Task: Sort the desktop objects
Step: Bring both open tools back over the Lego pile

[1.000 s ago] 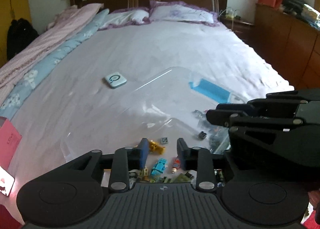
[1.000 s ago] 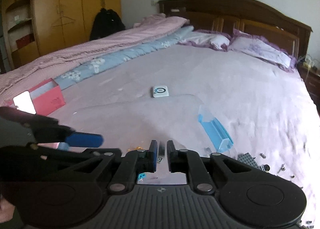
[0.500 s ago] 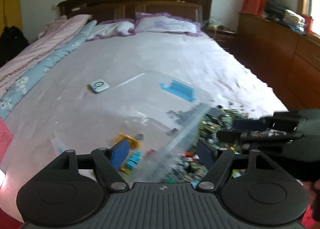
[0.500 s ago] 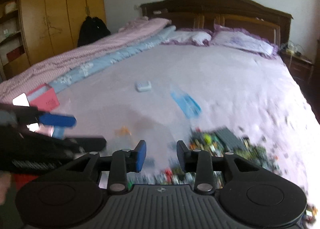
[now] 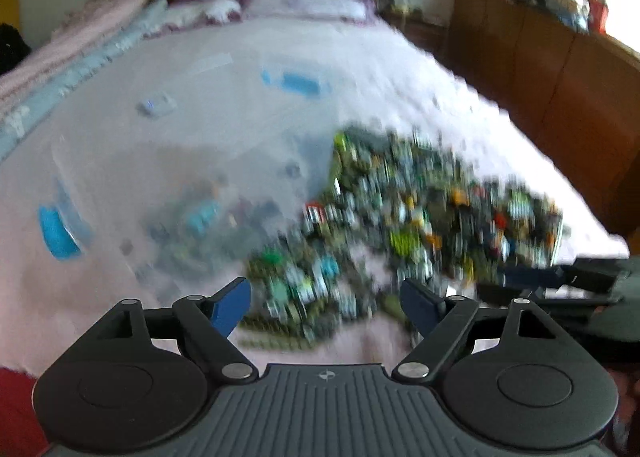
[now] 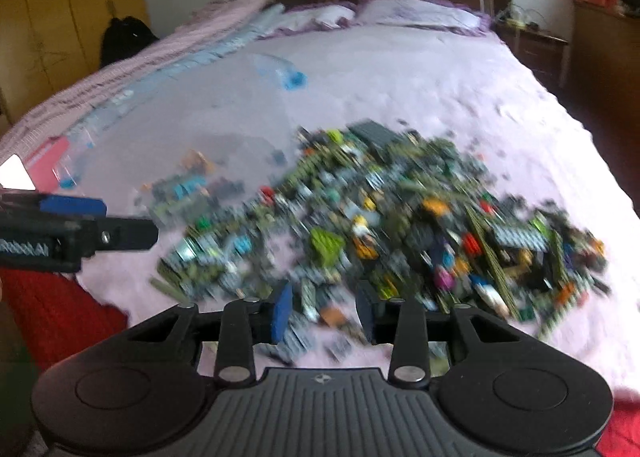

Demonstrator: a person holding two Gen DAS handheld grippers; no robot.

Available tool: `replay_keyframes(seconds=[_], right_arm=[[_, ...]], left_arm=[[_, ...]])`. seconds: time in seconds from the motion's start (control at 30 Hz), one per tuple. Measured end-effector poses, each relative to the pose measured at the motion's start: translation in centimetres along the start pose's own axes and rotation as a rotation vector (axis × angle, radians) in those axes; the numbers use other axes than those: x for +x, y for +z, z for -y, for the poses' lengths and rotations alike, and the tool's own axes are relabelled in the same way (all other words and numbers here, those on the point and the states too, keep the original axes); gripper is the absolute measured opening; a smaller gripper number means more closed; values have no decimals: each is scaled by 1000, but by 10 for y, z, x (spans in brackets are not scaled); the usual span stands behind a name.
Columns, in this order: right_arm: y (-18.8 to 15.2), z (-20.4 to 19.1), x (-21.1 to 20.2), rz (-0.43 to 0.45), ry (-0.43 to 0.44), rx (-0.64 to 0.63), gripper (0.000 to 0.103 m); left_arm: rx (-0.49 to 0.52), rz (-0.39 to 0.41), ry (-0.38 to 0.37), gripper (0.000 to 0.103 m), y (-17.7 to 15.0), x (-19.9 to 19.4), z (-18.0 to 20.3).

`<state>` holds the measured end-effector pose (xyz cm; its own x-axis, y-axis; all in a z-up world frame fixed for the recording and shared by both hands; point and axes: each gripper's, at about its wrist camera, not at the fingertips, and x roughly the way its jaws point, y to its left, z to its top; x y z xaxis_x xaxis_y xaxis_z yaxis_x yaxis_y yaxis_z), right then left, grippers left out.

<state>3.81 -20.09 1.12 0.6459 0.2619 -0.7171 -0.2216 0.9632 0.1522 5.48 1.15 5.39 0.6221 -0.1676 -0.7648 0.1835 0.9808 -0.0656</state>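
A big heap of small multicoloured toy bricks lies spilled on the near end of the bed; it also shows, blurred, in the left wrist view. A clear plastic box with blue latches lies to the left of the heap with a few bricks inside; it shows in the right wrist view too. My left gripper is open wide and empty above the heap's near left edge. My right gripper is open and empty over the heap's near edge.
The bed sheet stretches back to pillows and a dark headboard. A small white device lies on the sheet. A red box sits at the left edge. A wooden dresser stands on the right.
Both grippers let go of the clear box and opened wider. The bricks spilled out into a heap on the bed. Both views pulled back and are blurred by motion.
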Motion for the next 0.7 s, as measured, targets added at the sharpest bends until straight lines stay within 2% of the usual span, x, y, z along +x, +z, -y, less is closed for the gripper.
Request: replay_keyframes(seconds=[0.1, 0.23, 0.33, 0.53, 0.7], right_arm=[[-18, 6, 2, -32, -31, 7, 33], [-27, 6, 11, -54, -49, -8, 26], [-29, 5, 17, -69, -61, -32, 26], [-31, 10, 32, -106, -46, -20, 25], [-33, 10, 40, -115, -42, -6, 26]], left_arm=[[3, -78, -40, 77, -12, 20, 5], [44, -109, -46, 76, -22, 36, 13], [64, -124, -55, 67, -29, 43, 14], [20, -198, -32, 51, -37, 63, 1], [-28, -179, -39, 50, -37, 66, -10]])
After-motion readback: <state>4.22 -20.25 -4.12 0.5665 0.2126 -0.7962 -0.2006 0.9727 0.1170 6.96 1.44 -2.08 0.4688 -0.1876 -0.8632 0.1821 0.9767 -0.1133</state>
